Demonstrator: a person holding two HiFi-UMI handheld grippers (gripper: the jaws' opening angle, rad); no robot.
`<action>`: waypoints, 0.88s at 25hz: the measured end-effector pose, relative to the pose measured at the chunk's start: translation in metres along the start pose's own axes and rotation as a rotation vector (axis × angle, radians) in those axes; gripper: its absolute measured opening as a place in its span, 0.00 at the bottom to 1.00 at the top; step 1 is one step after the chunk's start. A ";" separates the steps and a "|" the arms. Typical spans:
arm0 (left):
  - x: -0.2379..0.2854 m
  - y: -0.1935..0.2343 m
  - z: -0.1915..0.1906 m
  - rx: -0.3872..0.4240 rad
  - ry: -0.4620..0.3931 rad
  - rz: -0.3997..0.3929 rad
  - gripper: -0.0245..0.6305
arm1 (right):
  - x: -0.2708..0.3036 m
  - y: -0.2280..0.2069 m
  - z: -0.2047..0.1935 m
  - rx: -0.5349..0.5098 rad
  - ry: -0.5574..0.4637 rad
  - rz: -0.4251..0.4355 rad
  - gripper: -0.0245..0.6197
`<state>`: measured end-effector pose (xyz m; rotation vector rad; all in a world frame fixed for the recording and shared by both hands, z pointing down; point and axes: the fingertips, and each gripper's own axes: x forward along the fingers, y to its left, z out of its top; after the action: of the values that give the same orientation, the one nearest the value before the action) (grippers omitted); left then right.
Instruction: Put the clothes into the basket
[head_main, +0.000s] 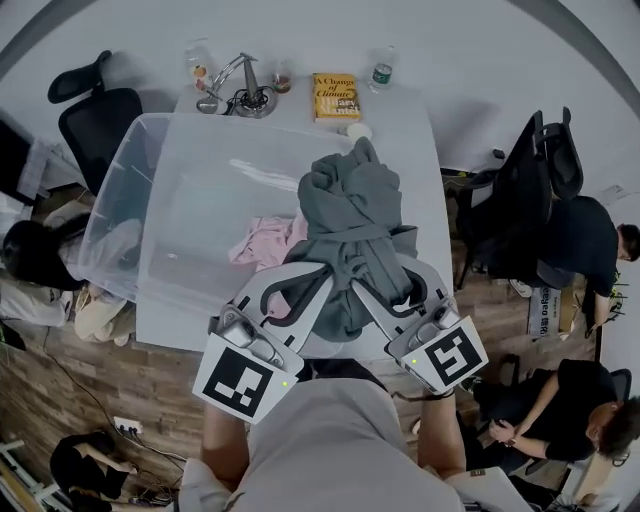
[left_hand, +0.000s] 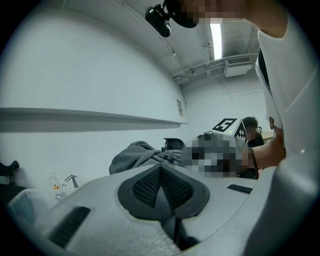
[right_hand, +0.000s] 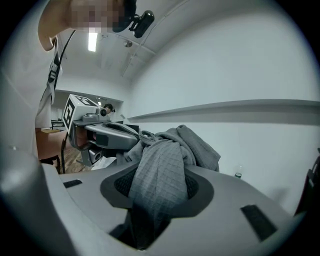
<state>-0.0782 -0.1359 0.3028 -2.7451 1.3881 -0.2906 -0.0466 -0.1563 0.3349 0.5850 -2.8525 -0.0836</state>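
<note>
A grey garment (head_main: 350, 210) hangs bunched between my two grippers above the white table (head_main: 425, 200), just right of the clear plastic basket (head_main: 150, 180). A pink garment (head_main: 265, 240) lies inside the basket near its right wall. My left gripper (head_main: 315, 280) is shut on a thin fold at the grey garment's lower left; in the left gripper view the bulk of the garment (left_hand: 137, 155) sits beyond the closed jaws. My right gripper (head_main: 378, 285) is shut on a thick fold of the cloth (right_hand: 162, 170), which spills over its pads (right_hand: 120, 186).
At the table's far edge lie a yellow book (head_main: 335, 97), a bottle (head_main: 382, 72), a cup and a metal fixture (head_main: 240, 92). Black office chairs stand at left (head_main: 100, 120) and right (head_main: 535, 190). People sit at the right (head_main: 590, 245) and lower left.
</note>
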 end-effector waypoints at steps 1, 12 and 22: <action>-0.004 0.004 -0.003 -0.003 0.001 0.015 0.05 | 0.006 0.003 0.000 -0.001 0.005 0.014 0.27; -0.043 0.033 -0.043 -0.091 0.028 0.148 0.05 | 0.057 0.039 -0.017 -0.025 0.097 0.144 0.27; -0.065 0.044 -0.073 -0.144 0.071 0.205 0.05 | 0.087 0.066 -0.037 -0.072 0.185 0.231 0.27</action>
<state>-0.1645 -0.1076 0.3598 -2.6941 1.7584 -0.2900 -0.1408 -0.1302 0.3955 0.2331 -2.7015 -0.0879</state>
